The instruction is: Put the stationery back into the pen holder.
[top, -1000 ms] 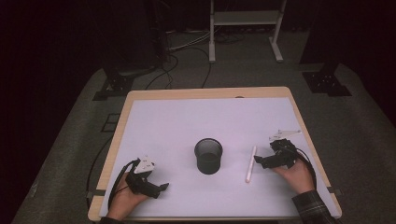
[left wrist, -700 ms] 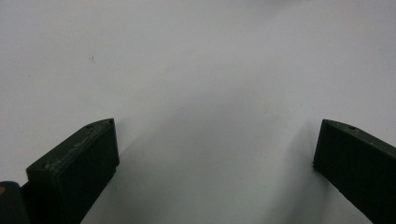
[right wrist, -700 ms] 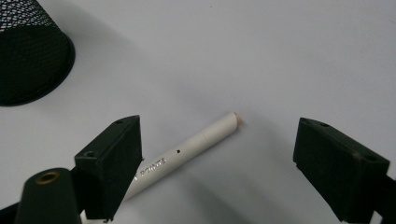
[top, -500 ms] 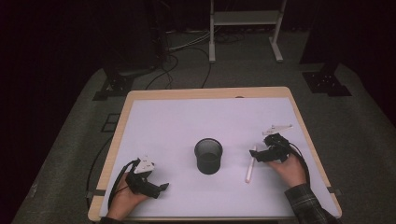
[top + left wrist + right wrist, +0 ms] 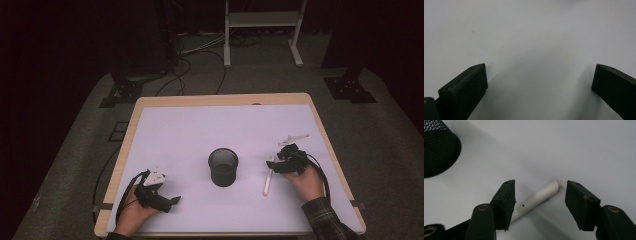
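High view: one black mesh pen cup (image 5: pixel 223 167) upright at desk (image 5: pixel 210 125) centre, one white marker (image 5: pixel 268 176) lying just right of it, nothing between them. Right gripper (image 5: pixel 281 166) over marker's far end; left gripper (image 5: pixel 167 202) near-left, well apart.

Left gripper view: jaws wide, bare desk between.

Right gripper view: jaws have just been closing, half-wide, straddling marker (image 5: pixel 536 198) tip, pads not pressing. Cup (image 5: pixel 439 147) far-left.

Looks down from above at the whole table (image 5: pixel 200 130); rides close along each hand-held gripper; shares mesh cup (image 5: pixel 223 167) and white pen (image 5: pixel 267 181) with right gripper view.
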Motion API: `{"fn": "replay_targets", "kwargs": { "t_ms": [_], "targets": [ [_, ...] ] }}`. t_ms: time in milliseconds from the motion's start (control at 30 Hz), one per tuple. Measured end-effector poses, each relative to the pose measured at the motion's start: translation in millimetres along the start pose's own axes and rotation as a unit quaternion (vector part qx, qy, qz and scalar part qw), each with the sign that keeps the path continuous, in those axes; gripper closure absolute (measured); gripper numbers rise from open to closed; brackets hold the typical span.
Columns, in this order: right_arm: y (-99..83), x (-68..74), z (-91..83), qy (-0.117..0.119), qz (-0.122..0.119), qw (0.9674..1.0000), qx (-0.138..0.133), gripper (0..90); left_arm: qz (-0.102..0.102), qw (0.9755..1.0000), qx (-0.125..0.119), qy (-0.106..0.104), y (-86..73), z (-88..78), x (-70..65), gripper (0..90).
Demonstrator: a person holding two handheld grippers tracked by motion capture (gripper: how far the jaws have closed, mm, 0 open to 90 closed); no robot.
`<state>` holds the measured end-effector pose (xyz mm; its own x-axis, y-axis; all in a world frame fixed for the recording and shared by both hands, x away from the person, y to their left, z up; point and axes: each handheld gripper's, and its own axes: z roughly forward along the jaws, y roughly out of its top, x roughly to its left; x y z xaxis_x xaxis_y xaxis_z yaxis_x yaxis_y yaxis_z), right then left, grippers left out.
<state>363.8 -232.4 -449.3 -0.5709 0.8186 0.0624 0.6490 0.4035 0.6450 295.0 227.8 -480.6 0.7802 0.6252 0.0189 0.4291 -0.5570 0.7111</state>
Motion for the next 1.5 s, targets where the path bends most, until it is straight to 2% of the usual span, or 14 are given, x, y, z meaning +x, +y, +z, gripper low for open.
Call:
{"fn": "replay_targets", "kwargs": {
  "t_ms": [567, 833, 967, 1133, 1233, 1500],
  "targets": [
    [-0.9, -1.6, 8.1, 0.008, 0.002, 0.9997, 0.024, 58.1, 0.000, 1.0000, 0.000, 0.000, 0.0, 0.0, 0.0, 0.0],
    [3.3, -6.0, 10.5, 0.015, 0.008, 0.9984, 0.055, 62.6, 0.000, 1.0000, 0.000, 0.000, 0.0, 0.0, 0.0, 0.0],
    [7.1, -5.9, 12.2, 0.013, 0.000, 0.9975, 0.069, 65.4, 0.000, 1.0000, 0.000, 0.000, 0.1, 0.0, 0.1, 0.0],
    [16.7, -5.5, 14.7, 0.006, -0.015, 0.9944, 0.104, 69.3, 0.000, 1.0000, 0.001, 0.000, 0.1, 0.0, 0.1, 0.0],
    [19.7, -5.1, 16.0, 0.002, -0.022, 0.9932, 0.114, 71.2, 0.000, 1.0000, 0.001, 0.000, 0.1, 0.0, 0.1, 0.0],
    [29.7, -1.9, 19.9, -0.006, -0.033, 0.9875, 0.154, 72.4, 0.000, 1.0000, 0.002, -0.001, 0.1, -0.2, 0.2, 0.0]
  ]
}}
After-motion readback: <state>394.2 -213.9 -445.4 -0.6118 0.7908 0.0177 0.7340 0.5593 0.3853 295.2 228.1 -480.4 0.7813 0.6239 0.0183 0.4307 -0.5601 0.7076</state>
